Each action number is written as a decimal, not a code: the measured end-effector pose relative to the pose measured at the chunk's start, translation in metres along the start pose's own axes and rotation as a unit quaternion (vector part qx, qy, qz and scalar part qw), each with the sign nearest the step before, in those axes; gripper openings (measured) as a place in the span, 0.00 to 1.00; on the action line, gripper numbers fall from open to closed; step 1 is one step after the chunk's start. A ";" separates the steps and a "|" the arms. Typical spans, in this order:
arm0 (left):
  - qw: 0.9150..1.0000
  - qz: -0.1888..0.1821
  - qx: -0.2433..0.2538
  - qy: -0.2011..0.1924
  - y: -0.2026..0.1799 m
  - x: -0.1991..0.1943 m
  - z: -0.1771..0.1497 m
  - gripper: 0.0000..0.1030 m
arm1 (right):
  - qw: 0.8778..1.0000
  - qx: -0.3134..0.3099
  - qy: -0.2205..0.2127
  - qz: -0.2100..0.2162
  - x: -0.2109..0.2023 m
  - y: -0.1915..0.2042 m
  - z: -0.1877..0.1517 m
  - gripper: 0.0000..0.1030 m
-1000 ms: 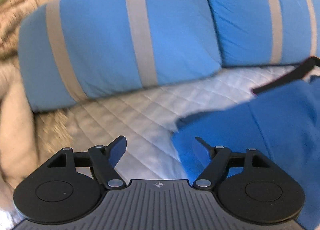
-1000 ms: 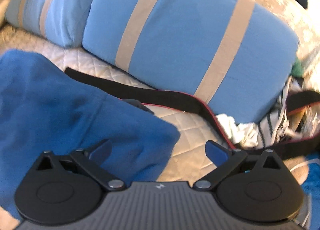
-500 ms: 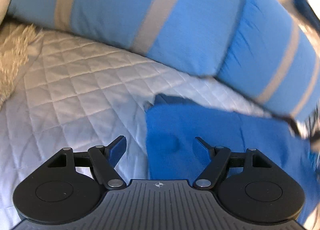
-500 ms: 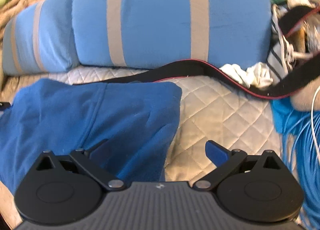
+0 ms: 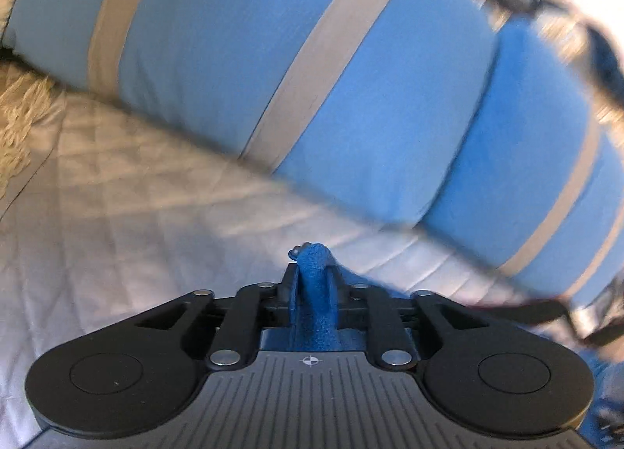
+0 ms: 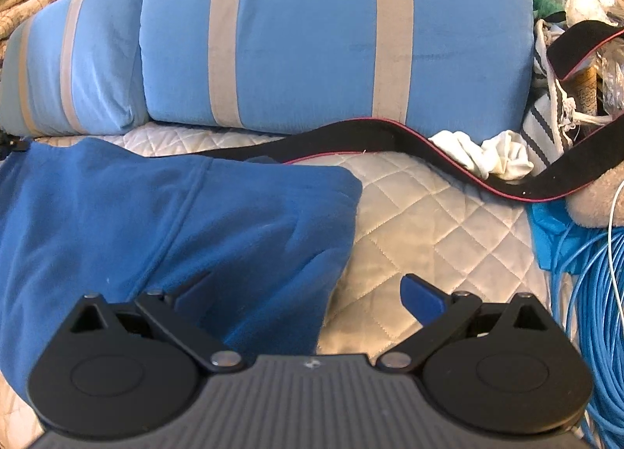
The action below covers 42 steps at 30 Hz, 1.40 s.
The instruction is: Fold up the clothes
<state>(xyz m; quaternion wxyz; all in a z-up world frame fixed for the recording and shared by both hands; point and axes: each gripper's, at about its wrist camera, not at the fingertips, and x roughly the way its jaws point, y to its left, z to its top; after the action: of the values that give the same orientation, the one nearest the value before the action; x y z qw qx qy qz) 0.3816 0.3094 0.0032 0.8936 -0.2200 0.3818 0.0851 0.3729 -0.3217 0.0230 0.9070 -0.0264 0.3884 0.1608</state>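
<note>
left gripper (image 5: 312, 281): we saw it closing, pinching fleece (image 5: 314, 293)
right gripper (image 6: 308, 293): we saw it spread wide; fleece corner (image 6: 273, 254) at 11 o'clock

No readable text anywhere.

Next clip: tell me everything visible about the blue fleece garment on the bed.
The blue fleece garment is royal blue, fuzzy and soft-looking, with a stitched seam running diagonally across it. It lies partly folded and rumpled on the white quilted bedcover, in front of the striped blue pillows; a black strap runs along its far edge. The left tool is closing on a pinched-up ridge of the fabric. The right tool is open, one finger over the garment's near corner, not gripping.
</note>
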 end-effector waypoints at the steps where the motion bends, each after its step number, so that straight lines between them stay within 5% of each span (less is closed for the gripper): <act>1: 1.000 0.018 0.000 0.012 0.001 0.004 -0.003 0.28 | 1.000 0.004 -0.001 -0.001 0.000 0.000 -0.001 1.00; 4: 0.999 0.029 -0.021 0.011 0.012 -0.002 -0.017 0.47 | 1.000 0.024 0.001 0.003 -0.003 -0.004 -0.003 1.00; 6: 0.994 0.063 -0.094 -0.001 0.021 -0.014 -0.024 0.53 | 1.000 0.025 0.001 0.002 -0.008 -0.006 -0.005 1.00; 11: 0.995 0.029 -0.093 0.027 0.033 -0.046 -0.047 0.60 | 0.999 0.035 0.015 0.020 -0.019 -0.013 -0.014 1.00; 17: 0.990 -0.032 -0.120 0.070 0.051 -0.072 -0.088 0.63 | 0.987 0.113 0.059 0.098 -0.018 -0.036 -0.032 1.00; 23: 0.975 -0.120 -0.173 0.075 0.077 -0.067 -0.112 0.63 | 0.943 0.234 0.085 0.219 0.005 -0.074 -0.049 1.00; 28: 0.946 -0.191 -0.241 0.099 0.099 -0.035 -0.119 0.64 | 0.906 0.295 0.107 0.284 0.040 -0.091 -0.063 1.00; 33: 0.917 -0.273 -0.273 0.101 0.100 -0.010 -0.120 0.66 | 0.881 0.308 0.103 0.344 0.059 -0.095 -0.066 1.00; 37: 0.916 -0.292 -0.255 0.104 0.086 0.001 -0.118 0.78 | 0.871 0.300 0.112 0.373 0.073 -0.094 -0.059 0.99; 42: 0.923 -0.278 -0.240 0.117 0.088 0.000 -0.119 0.72 | 0.865 0.269 0.132 0.402 0.090 -0.081 -0.045 0.99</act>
<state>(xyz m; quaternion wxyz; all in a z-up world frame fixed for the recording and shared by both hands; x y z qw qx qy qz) 0.2768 0.3327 -0.0988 0.7508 -0.5333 0.3755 -0.1044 0.4251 -0.3821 -0.0787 0.6757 0.3557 0.5098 0.3961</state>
